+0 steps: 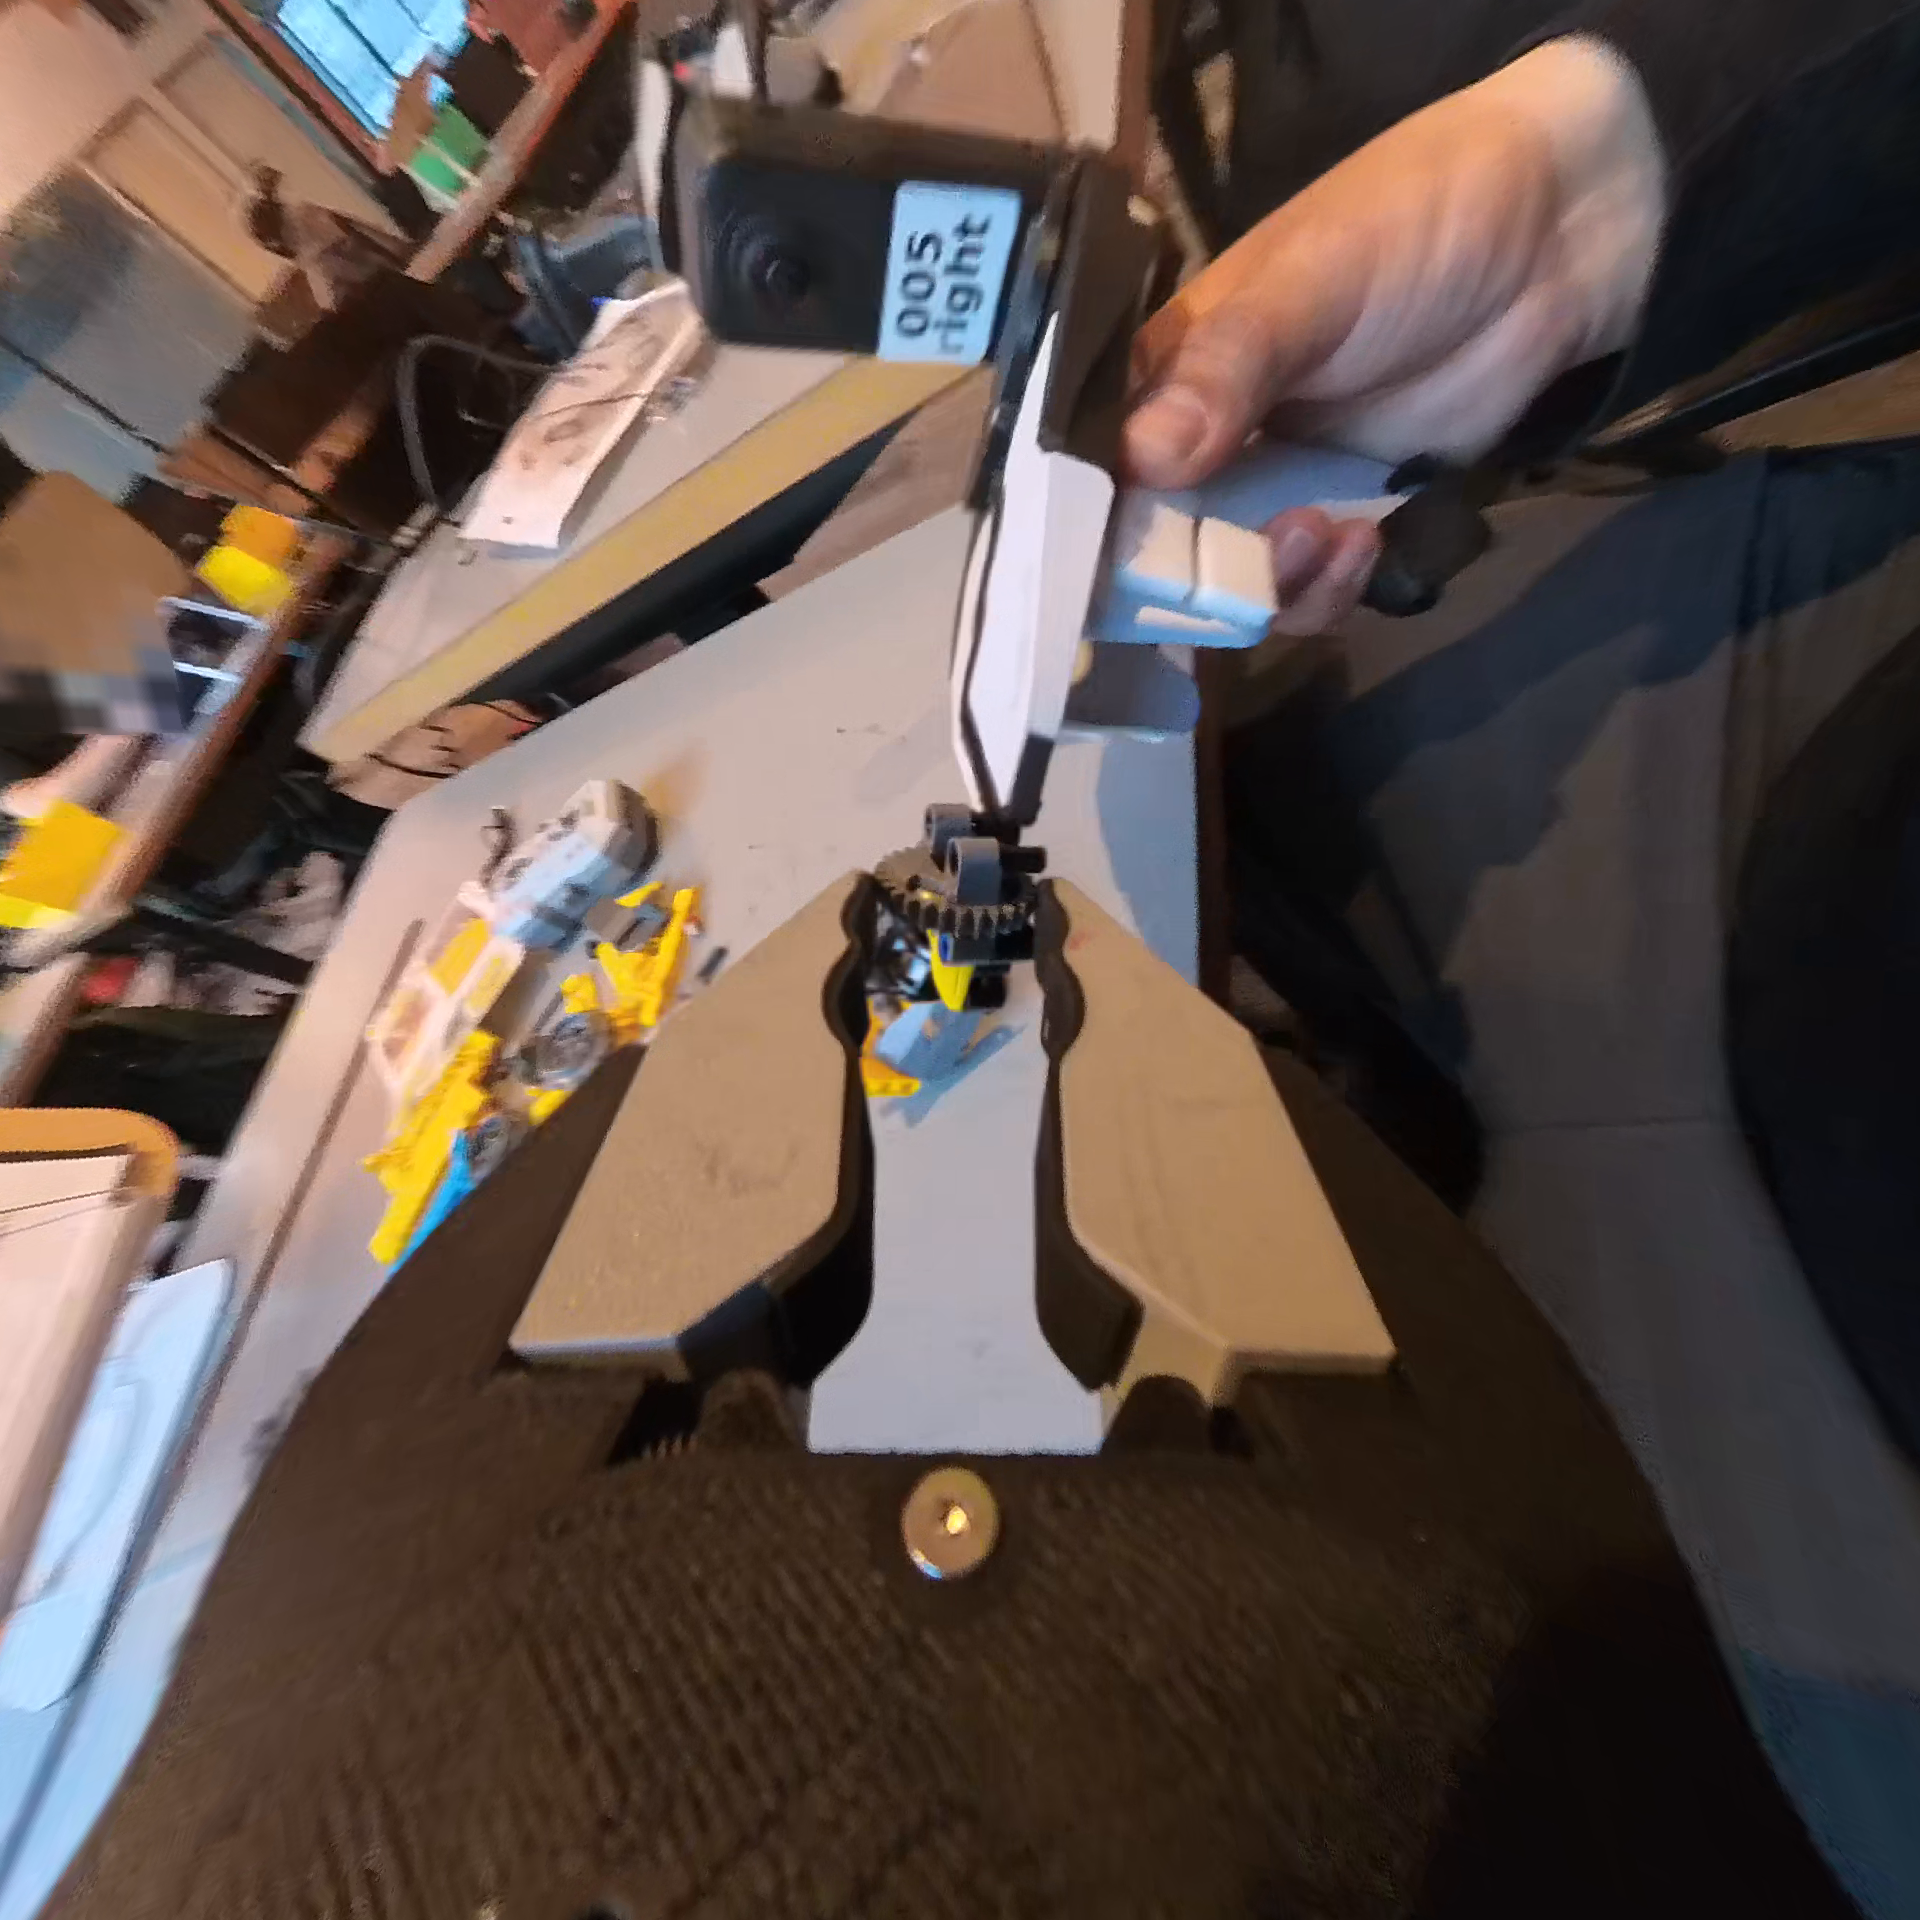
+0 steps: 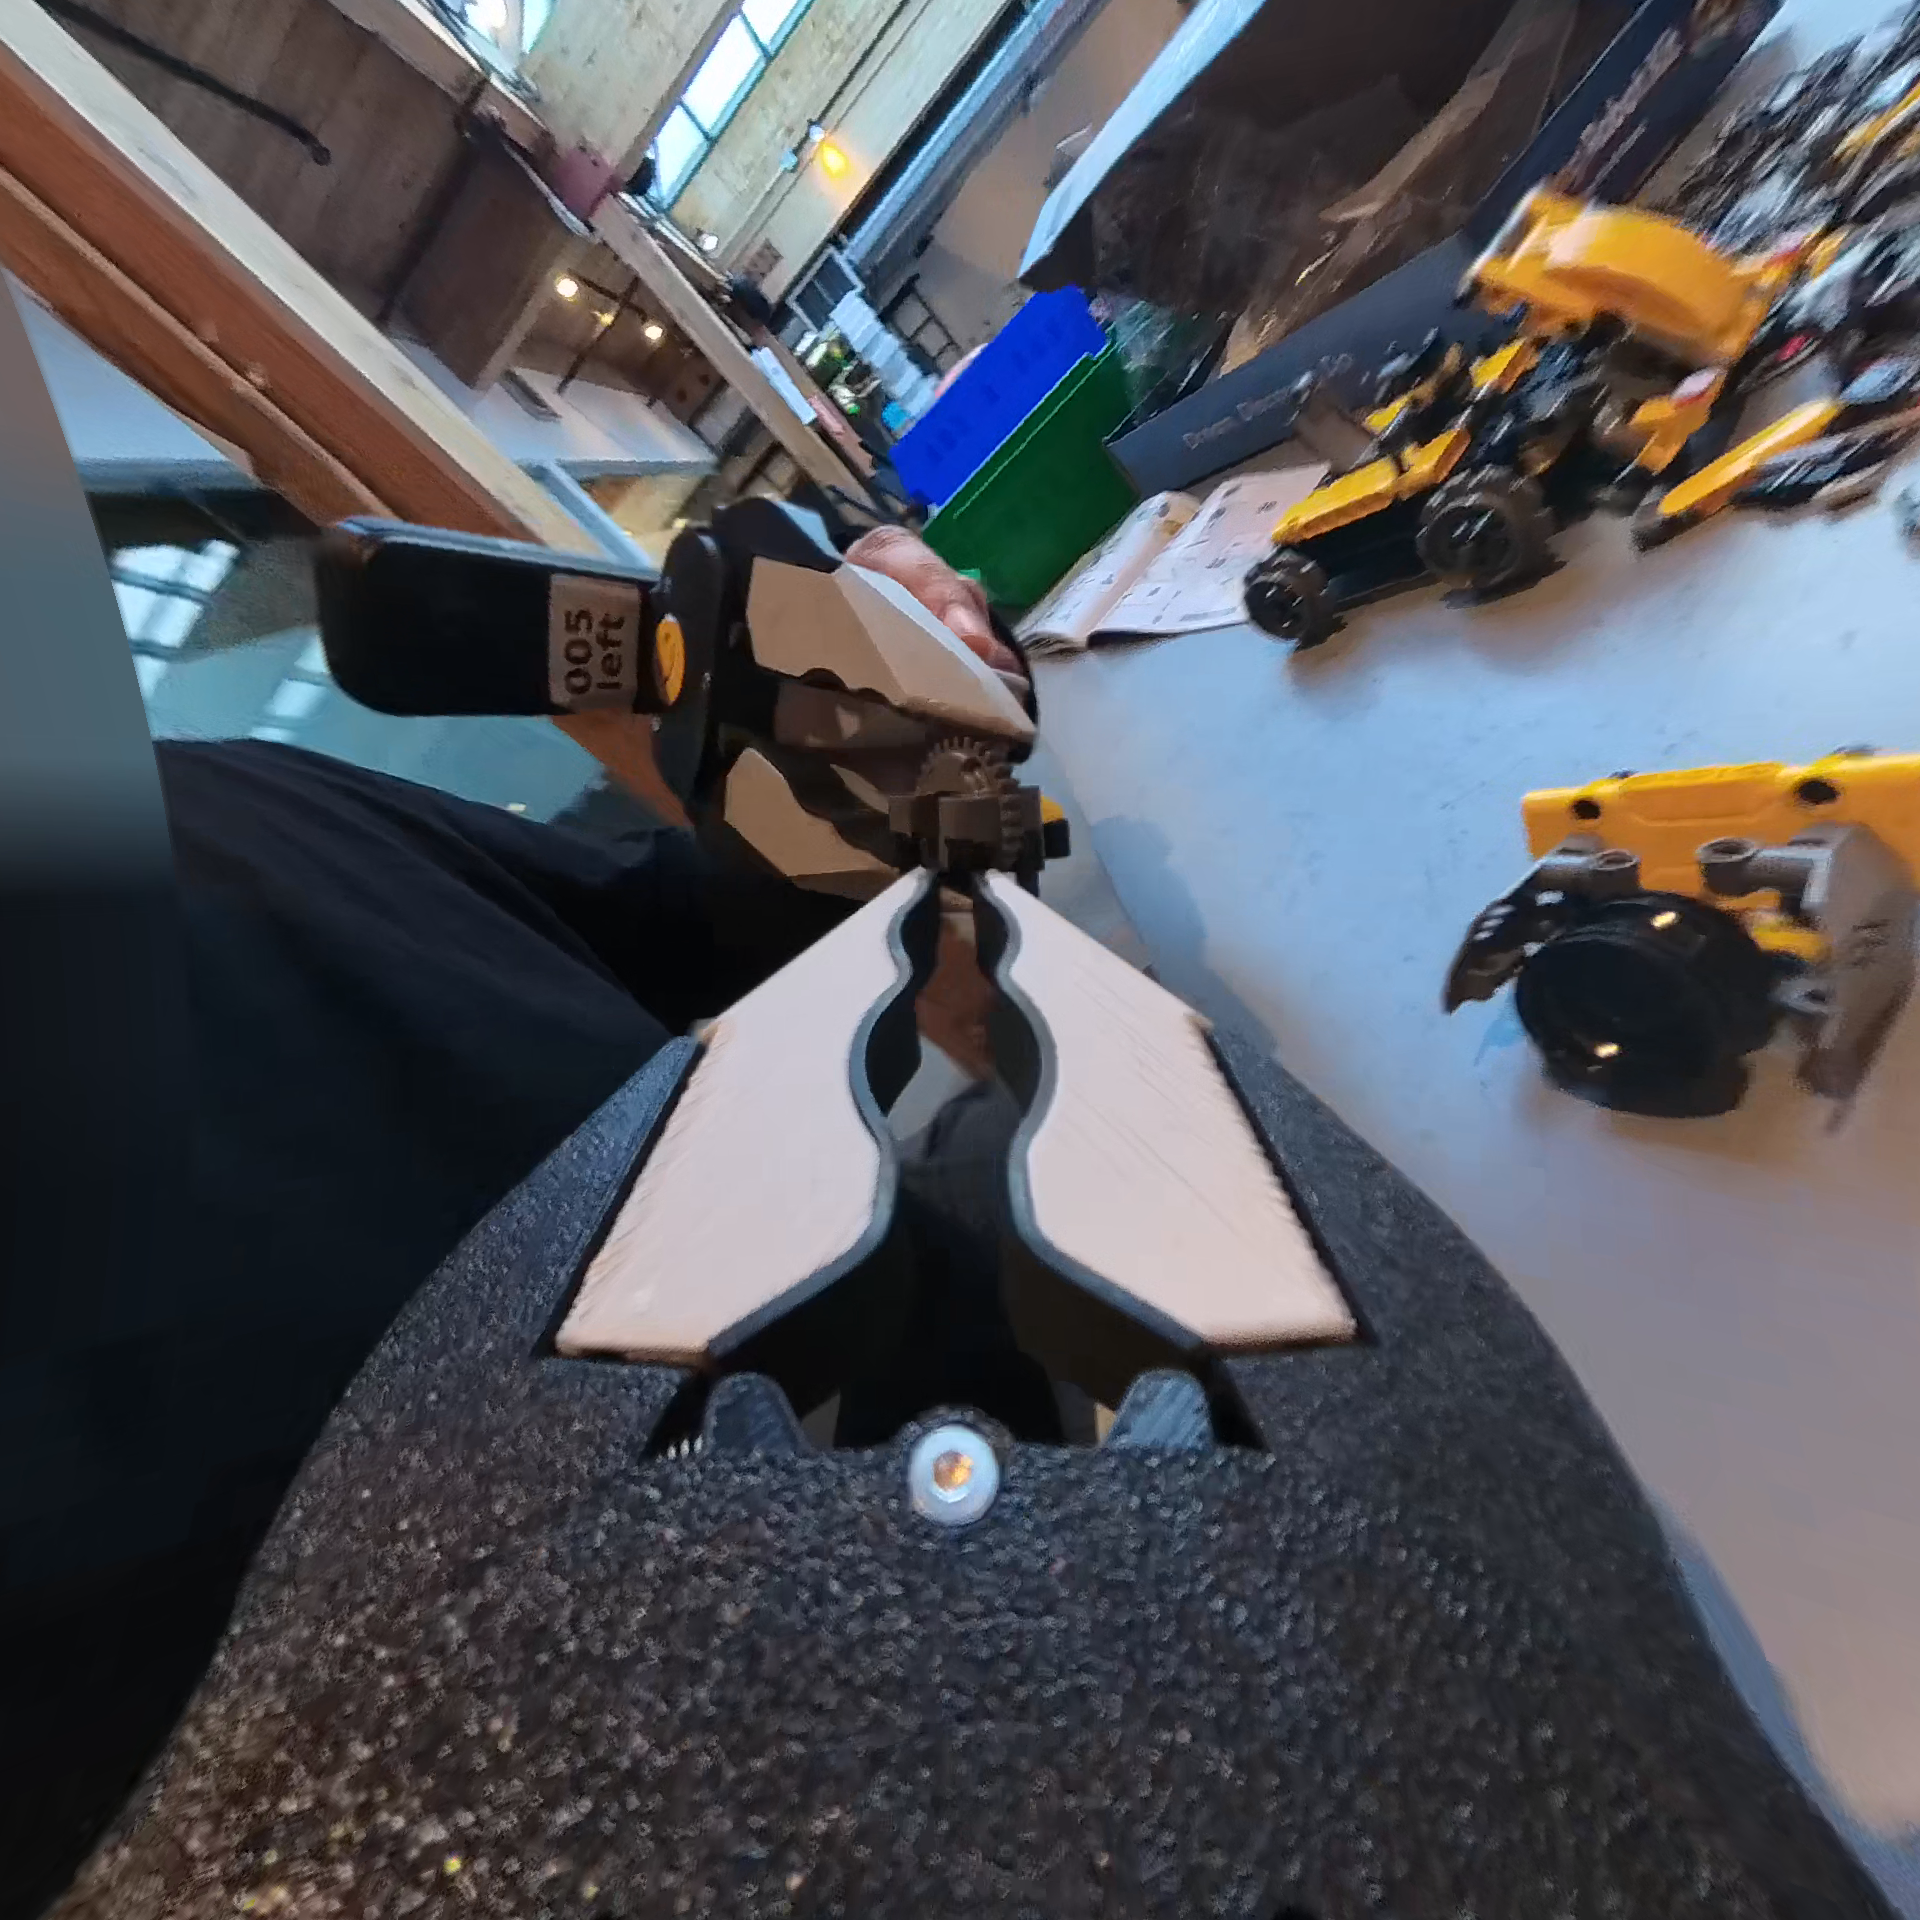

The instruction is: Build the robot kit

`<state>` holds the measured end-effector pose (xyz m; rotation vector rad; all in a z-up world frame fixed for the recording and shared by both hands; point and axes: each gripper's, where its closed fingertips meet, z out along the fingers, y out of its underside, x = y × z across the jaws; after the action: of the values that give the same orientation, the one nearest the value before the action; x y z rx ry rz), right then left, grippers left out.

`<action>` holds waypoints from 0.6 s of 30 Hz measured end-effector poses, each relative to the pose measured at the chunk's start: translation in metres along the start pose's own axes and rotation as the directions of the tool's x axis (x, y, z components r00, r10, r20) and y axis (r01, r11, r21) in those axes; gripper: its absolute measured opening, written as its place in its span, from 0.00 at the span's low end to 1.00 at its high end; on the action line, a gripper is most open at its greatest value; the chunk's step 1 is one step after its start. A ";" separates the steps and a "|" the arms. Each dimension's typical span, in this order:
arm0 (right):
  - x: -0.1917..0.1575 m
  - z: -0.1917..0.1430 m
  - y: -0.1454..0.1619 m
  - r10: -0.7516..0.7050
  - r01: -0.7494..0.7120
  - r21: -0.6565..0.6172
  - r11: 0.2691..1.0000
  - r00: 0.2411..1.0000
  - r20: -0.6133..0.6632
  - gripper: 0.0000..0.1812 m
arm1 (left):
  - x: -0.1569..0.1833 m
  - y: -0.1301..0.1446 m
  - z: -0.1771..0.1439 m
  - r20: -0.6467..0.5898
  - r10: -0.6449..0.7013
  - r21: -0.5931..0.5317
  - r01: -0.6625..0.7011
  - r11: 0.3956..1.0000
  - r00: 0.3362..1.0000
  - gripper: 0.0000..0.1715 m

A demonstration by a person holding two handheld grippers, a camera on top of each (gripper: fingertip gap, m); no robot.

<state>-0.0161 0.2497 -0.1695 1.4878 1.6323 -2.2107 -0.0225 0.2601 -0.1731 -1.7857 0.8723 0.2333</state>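
My left gripper (image 1: 951, 904) is shut on a small brick assembly (image 1: 961, 930) with a black gear, a grey connector and a yellow piece, and holds it just above the pale table (image 1: 790, 727). My right gripper (image 1: 1003, 816) comes down from above, and its tips pinch a small black pin on top of the assembly. In the right wrist view my right gripper (image 2: 951, 883) is almost closed at the assembly (image 2: 961, 805), which my left gripper (image 2: 966, 800) holds from the left. A hand (image 1: 1382, 270) grips the right gripper's handle.
Loose yellow and grey bricks (image 1: 582, 997) and a grey motor block (image 1: 582, 857) lie left of my left gripper. A yellow-and-black subassembly (image 2: 1704, 935), a yellow vehicle model (image 2: 1455, 499), an open booklet (image 2: 1174, 561) and blue and green bins (image 2: 1018, 426) are on the table (image 2: 1351, 790). The tips of both grippers are at nearly the same place. From either gripper's tips it is about 12 centimeters to the yellow-and-black subassembly (image 2: 1704, 935).
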 end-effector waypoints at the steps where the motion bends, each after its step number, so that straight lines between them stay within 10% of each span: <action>1: 0.000 -0.003 -0.002 -0.053 0.053 0.009 0.999 0.998 -0.036 0.04 | -0.003 0.000 0.000 0.048 0.039 -0.008 -0.038 0.999 0.998 0.16; 9: -0.024 -0.004 -0.007 -0.435 0.443 -0.021 0.896 0.869 -0.234 0.05 | -0.009 -0.024 -0.003 0.275 0.168 0.074 -0.196 0.978 0.947 0.16; 18: -0.025 -0.003 -0.007 -0.517 0.523 -0.078 0.849 0.790 -0.329 0.07 | -0.014 -0.031 -0.005 0.367 0.144 0.115 -0.199 0.973 0.919 0.17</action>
<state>-0.0038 0.2428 -0.1476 1.6538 2.3980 -2.2965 -0.0135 0.2663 -0.1399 -1.4662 0.7616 0.5737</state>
